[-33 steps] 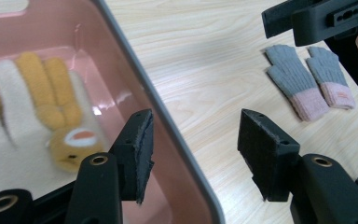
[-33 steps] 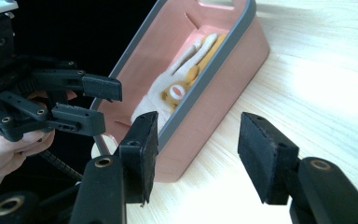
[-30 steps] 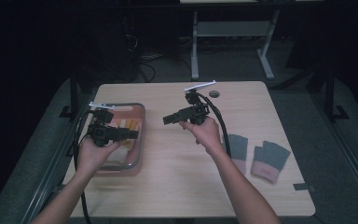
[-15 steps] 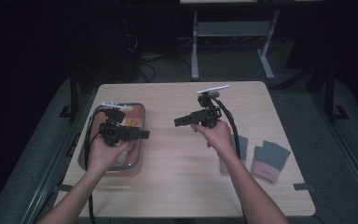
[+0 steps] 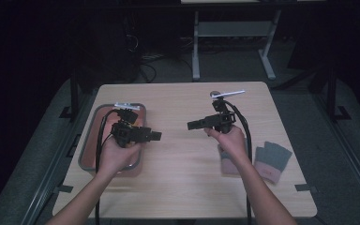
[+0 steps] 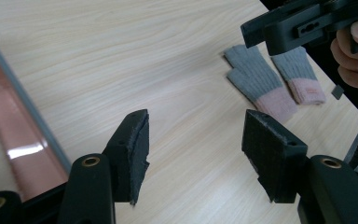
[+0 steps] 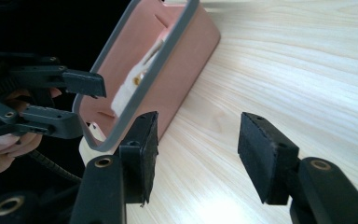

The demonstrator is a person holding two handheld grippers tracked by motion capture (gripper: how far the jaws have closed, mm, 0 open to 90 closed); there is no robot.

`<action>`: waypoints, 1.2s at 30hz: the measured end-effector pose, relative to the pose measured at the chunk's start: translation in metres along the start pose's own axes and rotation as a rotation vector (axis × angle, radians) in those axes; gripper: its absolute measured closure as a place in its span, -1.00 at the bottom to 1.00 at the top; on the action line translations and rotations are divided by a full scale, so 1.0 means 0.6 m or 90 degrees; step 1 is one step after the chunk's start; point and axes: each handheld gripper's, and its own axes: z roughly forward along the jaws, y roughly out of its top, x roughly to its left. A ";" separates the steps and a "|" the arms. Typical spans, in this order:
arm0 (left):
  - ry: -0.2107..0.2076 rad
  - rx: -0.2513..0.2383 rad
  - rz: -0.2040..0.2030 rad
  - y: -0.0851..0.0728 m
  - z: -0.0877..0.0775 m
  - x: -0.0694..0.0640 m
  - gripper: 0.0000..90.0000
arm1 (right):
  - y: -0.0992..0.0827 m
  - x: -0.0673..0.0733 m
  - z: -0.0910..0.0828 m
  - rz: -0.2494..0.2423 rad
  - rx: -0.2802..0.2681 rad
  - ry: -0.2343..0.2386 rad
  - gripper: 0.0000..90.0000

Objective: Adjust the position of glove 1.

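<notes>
Gloves (image 5: pixel 272 159) lie untouched; both grippers, jaws apart and empty, have drifted rightward; left's just widened

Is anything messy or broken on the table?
Nothing looks broken or spilled. The two gloves lie flat side by side near the table's right edge, and the pink bin sits flat at the left. Both grippers, left and right, are open and hold nothing.

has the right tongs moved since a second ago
Yes. In the high view the right tongs have shifted toward the table's right edge, ending nearer the gloves. Their jaws are open and empty.
</notes>
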 end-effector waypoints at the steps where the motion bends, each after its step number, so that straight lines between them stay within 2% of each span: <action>1: -0.001 0.000 0.001 0.001 0.002 -0.003 -0.08 | -0.002 -0.002 -0.003 0.000 -0.003 -0.002 0.05; 36: -0.047 0.000 0.066 0.003 0.081 -0.096 -0.20 | -0.096 -0.073 -0.106 0.036 -0.042 -0.052 0.01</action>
